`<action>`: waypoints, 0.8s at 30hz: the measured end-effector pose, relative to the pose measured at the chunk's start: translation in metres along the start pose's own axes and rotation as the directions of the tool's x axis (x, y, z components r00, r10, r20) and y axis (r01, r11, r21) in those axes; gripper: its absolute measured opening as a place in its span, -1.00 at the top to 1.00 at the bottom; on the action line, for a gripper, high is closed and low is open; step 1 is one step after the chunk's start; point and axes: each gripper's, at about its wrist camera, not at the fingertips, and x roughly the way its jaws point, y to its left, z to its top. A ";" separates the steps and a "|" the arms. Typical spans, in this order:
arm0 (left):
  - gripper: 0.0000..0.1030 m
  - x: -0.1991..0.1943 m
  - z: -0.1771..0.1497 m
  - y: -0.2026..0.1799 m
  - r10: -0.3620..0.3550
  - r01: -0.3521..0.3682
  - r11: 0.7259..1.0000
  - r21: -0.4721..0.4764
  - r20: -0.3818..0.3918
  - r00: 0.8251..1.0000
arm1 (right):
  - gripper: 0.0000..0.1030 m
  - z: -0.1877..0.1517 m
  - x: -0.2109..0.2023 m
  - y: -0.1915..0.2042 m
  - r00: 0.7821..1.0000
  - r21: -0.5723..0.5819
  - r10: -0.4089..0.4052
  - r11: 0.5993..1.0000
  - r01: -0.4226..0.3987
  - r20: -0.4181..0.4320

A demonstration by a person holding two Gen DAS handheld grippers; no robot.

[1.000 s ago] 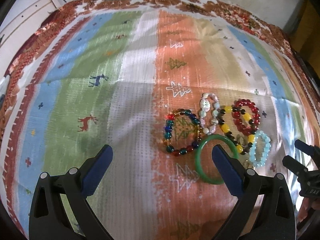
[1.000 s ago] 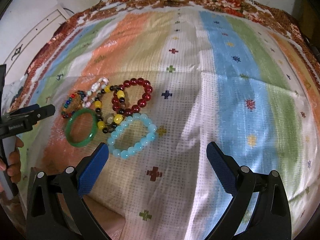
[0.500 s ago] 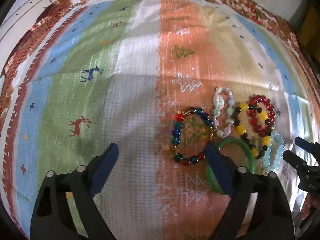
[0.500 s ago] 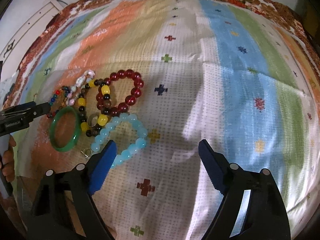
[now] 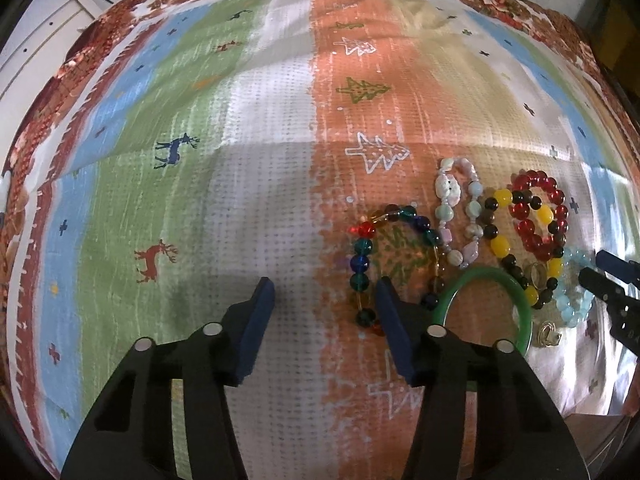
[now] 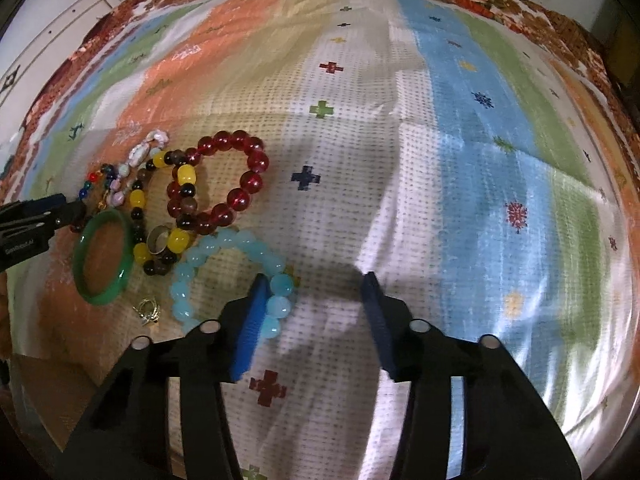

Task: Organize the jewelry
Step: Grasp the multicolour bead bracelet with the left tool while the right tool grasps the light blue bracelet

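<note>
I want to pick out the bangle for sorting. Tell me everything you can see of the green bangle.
The green bangle is a smooth, glossy, solid ring, jade-like, unbeaded. It lies flat on the patterned cloth at the near-left edge of the jewelry cluster, beside the yellow-and-dark bead bracelet. Nothing grips it.

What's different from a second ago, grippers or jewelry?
Both grippers came down closer to the cloth, jaws closing partway. The left gripper and the right gripper hold nothing; only cloth lies between their fingers. The green bangle, light blue bracelet and other bracelets lie as before.
</note>
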 end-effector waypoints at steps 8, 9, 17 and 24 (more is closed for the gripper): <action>0.83 0.000 -0.001 0.004 0.006 -0.006 1.000 -0.008 -0.003 1.000 | 0.77 -0.002 -0.004 0.000 1.000 -0.011 0.013 1.000 -0.013 0.004; 0.82 0.000 -0.001 0.004 0.003 -0.003 1.000 -0.007 -0.006 1.000 | 0.77 -0.002 -0.005 -0.001 1.000 -0.008 0.017 1.000 -0.017 0.006; 0.83 -0.015 0.002 0.007 -0.042 0.042 0.999 -0.032 0.014 0.999 | 0.77 0.002 -0.020 0.003 0.997 0.000 0.070 0.998 -0.070 0.029; 0.83 -0.045 0.002 0.002 -0.103 0.107 0.993 -0.042 0.074 0.992 | 0.77 0.002 -0.043 0.016 0.990 -0.023 0.123 0.992 -0.122 0.070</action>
